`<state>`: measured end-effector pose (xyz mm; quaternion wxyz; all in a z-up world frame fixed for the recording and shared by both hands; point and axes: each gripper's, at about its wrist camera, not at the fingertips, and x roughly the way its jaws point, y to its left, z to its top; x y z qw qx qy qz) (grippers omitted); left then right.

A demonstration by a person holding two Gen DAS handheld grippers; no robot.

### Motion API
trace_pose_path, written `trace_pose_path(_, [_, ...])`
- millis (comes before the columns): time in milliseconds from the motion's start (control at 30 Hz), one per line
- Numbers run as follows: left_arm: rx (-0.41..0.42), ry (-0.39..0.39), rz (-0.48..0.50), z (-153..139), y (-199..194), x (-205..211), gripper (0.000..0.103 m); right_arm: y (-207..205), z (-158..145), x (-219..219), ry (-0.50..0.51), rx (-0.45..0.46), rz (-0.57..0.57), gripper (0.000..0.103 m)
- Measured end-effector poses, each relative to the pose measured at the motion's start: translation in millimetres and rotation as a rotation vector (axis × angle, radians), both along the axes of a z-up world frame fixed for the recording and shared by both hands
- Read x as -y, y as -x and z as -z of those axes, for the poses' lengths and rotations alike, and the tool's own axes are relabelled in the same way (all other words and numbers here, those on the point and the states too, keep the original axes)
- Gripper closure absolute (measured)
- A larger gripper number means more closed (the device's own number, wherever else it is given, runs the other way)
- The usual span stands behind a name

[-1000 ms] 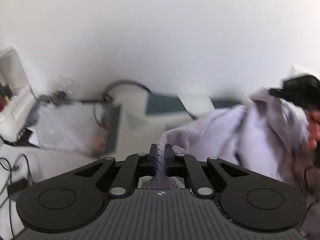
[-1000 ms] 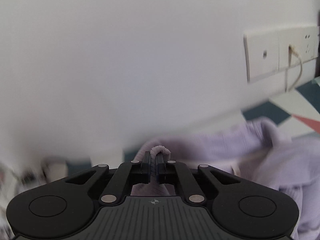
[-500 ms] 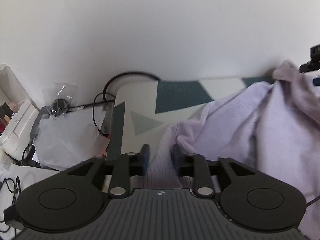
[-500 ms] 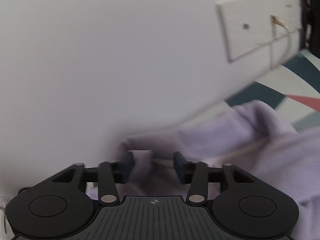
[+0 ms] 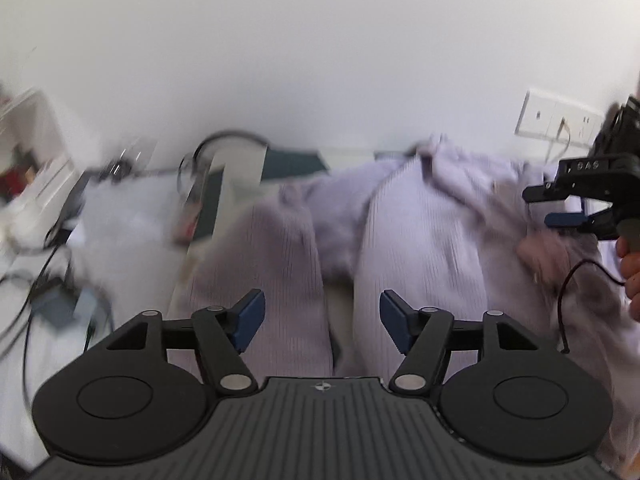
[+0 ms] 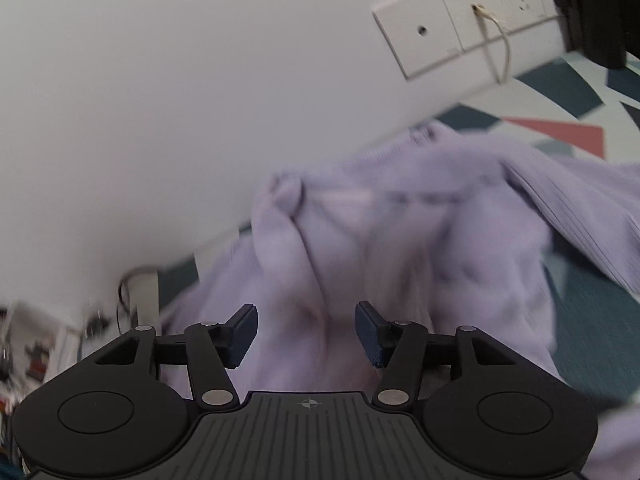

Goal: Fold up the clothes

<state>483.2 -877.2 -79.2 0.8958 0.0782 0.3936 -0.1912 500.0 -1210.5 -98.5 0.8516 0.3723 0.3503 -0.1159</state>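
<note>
A lilac ribbed garment [image 5: 420,240] lies crumpled on the patterned table, spread from the wall side toward me. My left gripper [image 5: 322,314] hangs open above its near edge, with two folds of cloth below the blue pads [image 5: 250,314] and nothing held. In the right wrist view the same garment [image 6: 400,248] fills the middle, blurred. My right gripper [image 6: 306,330] is open over it, apart from the cloth. That right gripper [image 5: 568,208] also shows at the far right of the left wrist view, held by a hand [image 5: 632,264].
The table [image 6: 560,132] has a teal, white and red geometric cover and stands against a white wall with a socket panel [image 6: 460,24]. Cables, plastic bags and a white box [image 5: 36,160] clutter the left side. A dark object [image 6: 592,12] sits at the upper right.
Both grippers were shut on the lilac garment a second ago; both have let go and opened wide. The garment has dropped onto the table and both grippers have pulled back.
</note>
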Motion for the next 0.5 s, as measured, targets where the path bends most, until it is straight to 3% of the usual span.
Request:
trace_pose_path(167, [-0.068, 0.086, -0.014, -6, 52, 7, 0.038, 22, -5, -10, -0.007, -0.034, -0.043, 0.052])
trace_pose_path(233, [-0.085, 0.098, 0.018, -6, 66, 19, 0.038, 27, -18, -2, 0.036, -0.018, -0.019, 0.053])
trace_pose_path(467, [-0.182, 0.017, 0.113, 38, 97, 90, 0.038, 41, -52, 31, 0.298, -0.019, -0.041, 0.034])
trace_pose_path(500, [-0.198, 0.002, 0.116, 49, 99, 98, 0.038, 39, -42, 31, 0.299, -0.041, -0.056, 0.033])
